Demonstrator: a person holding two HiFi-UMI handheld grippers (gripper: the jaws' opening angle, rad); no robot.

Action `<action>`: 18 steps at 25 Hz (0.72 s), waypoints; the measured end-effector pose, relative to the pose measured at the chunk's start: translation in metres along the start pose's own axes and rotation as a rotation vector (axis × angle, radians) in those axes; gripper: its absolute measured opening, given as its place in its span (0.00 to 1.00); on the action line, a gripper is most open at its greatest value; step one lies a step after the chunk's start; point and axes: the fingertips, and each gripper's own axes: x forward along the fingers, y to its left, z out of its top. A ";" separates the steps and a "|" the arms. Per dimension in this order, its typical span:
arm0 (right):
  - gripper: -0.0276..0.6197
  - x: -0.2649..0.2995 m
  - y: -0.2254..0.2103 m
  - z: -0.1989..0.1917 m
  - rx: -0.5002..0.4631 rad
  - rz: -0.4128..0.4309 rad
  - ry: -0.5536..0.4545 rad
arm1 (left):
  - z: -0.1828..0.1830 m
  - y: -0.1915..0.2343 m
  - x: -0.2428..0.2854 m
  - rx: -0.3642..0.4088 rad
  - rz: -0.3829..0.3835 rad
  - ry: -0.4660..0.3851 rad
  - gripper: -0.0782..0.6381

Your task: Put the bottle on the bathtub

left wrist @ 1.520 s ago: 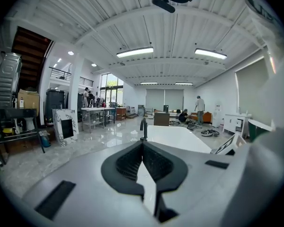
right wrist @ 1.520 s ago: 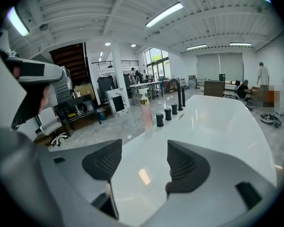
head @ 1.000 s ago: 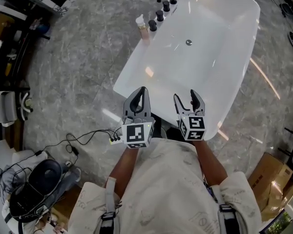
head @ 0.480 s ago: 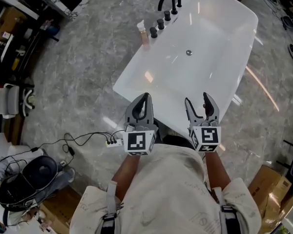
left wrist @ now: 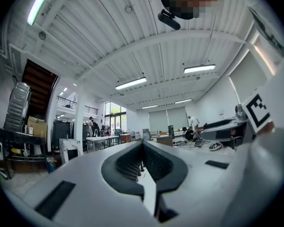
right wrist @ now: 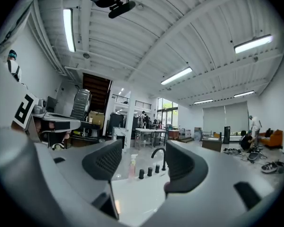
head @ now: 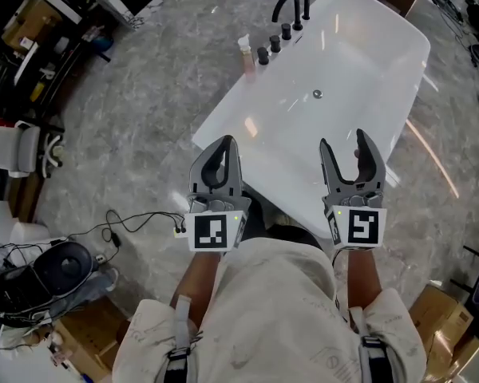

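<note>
A small pinkish bottle with a white pump top (head: 245, 53) stands on the far left rim of the white bathtub (head: 223, 126), beside the black knobs and tap; in the right gripper view the bottle (right wrist: 132, 166) shows far off between the jaws. My left gripper (head: 223, 147) is shut and empty, held over the tub's near left edge, tilted up toward the ceiling. My right gripper (head: 357, 152) is open and empty over the tub's near right edge. Both are far from the bottle.
A black tap (head: 286, 5) and several black knobs (head: 275, 43) line the tub's far left rim. A cable and power strip (head: 144, 223) lie on the grey marble floor at left. Chairs, boxes and clutter stand at the left edge.
Both grippers have risen slightly and spread apart. The right gripper's jaws stand wider. The view has shifted, so the tub sits a little lower in the frame.
</note>
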 end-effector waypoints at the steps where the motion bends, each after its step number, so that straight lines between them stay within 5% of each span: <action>1: 0.45 -0.002 -0.001 0.008 -0.006 -0.005 -0.019 | 0.009 0.001 -0.002 0.011 0.003 -0.022 0.11; 11: 0.45 -0.007 0.007 0.036 -0.059 -0.028 -0.080 | 0.040 0.007 -0.015 0.060 0.024 -0.085 0.11; 18: 0.20 -0.006 0.002 0.022 0.005 -0.047 -0.056 | 0.036 0.005 -0.012 0.054 0.018 -0.083 0.11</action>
